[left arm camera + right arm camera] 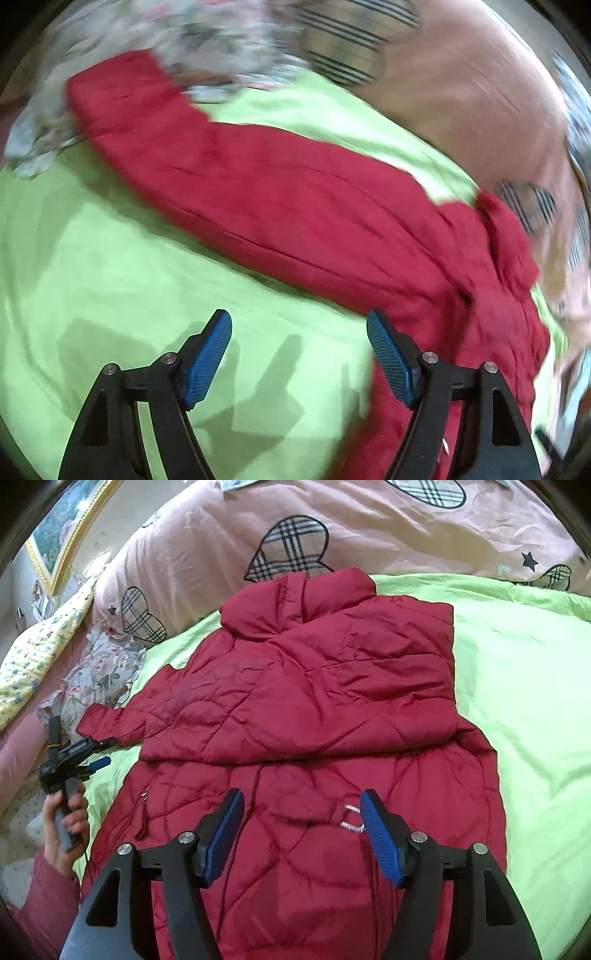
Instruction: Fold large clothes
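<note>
- Red padded jacket (303,709) lay flat on a lime-green sheet (517,686) spread over the bed, collar end toward the pink quilt (207,542) with plaid hearts.
- One sleeve was folded across the chest; the other sleeve (207,162) stretched out sideways over the green sheet, its cuff near a floral cloth (99,672).
- Right tool (301,834) hung above the jacket's lower front, pointing down; its blue pads (221,845) stood spread, nothing between them, no cloth touched. A small metal buckle (351,818) sat just beside the right-hand pad.
- Left tool (299,354) stood over the bare green sheet beside the jacket; jaws spread, nothing gripped. Left wrist view was smeared by motion blur.
- From the right wrist view, the left tool (98,762) showed at the jacket's edge near the outstretched cuff, held by a hand (68,827) in a reddish-pink sleeve (40,897).
- A gilt-framed picture (62,528) stood at the far corner.
</note>
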The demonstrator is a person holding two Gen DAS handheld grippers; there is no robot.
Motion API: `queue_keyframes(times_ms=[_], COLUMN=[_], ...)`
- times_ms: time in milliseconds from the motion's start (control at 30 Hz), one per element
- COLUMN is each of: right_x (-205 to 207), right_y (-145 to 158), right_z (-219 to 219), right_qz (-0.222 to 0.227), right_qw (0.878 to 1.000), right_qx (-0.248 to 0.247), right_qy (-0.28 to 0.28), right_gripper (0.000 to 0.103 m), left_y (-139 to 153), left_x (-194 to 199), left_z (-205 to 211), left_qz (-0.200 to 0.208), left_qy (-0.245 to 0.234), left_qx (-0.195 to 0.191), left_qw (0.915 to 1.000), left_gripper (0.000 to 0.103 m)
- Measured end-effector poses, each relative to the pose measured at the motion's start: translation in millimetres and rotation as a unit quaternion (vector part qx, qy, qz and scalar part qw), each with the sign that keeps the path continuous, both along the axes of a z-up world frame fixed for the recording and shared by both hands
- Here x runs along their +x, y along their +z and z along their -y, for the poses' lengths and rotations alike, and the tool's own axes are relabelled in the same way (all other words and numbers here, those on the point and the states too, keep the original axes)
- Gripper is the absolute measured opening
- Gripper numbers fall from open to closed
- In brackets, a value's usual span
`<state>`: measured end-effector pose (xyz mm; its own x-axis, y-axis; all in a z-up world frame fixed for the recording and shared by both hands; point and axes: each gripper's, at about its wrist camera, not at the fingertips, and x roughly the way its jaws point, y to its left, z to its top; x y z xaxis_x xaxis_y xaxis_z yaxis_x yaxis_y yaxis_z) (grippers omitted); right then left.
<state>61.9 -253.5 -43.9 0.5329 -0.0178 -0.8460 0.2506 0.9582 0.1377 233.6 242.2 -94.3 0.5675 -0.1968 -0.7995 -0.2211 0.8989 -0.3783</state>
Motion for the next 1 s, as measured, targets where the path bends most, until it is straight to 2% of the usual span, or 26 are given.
queue_keyframes(times_ms=[133,333,400,433,467,500,567,633,767,1000], right_x=[-8.2,-17.2,-19.2,-20.1,-20.9,-21.8,-23.4,-24.8,-26.5,-30.0], right_y=[5.2,5.5,5.5,5.6,5.7,5.9,6.8,7.5,7.5,7.4], right_z=[-7.6,-18.3,-20.9,-22.3,-23.1,-23.7,-23.5,-22.6,-20.3,-17.8], right_qz=[0.005,0.01,0.009,0.009,0.009,0.009,0.013,0.016,0.024,0.03], right_qw=[1.0,1.0,1.0,1.0,1.0,1.0,1.0,1.0,1.0,0.999], right_qx=[-0.002,0.003,0.004,0.003,0.003,0.002,0.001,0.001,0.006,0.014], right_qy=[0.007,0.008,0.011,0.013,0.013,0.014,0.014,0.01,0.003,-0.002], right_gripper=[0.067,0.067,0.067,0.067,0.067,0.067,0.067,0.067,0.067,0.067], left_y=[-2.8,-4.5,-5.2,-5.4,-5.8,-6.7,-0.3,12.3,40.1,89.1], left_x=[11.1,37.7,46.9,51.3,54.5,57.8,57.1,49.2,27.3,-23.4], left_z=[-47.3,-102.5,-109.8,-113.8,-117.4,-118.2,-113.0,-103.4,-69.4,1.8], left_qz=[-0.005,-0.009,-0.009,-0.009,-0.009,-0.01,0.0,0.028,0.076,0.152], left_qy=[0.058,0.137,0.15,0.153,0.15,0.14,0.129,0.108,0.064,-0.043], left_qx=[0.002,0.013,0.022,0.023,0.017,0.005,0.005,0.023,0.034,0.023], left_qw=[0.9983,0.9904,0.9884,0.9878,0.9885,0.9901,0.9917,0.9935,0.9945,0.9871], left_gripper=[0.075,0.075,0.073,0.063,0.035,0.023,0.01,0.008,0.007,0.006])
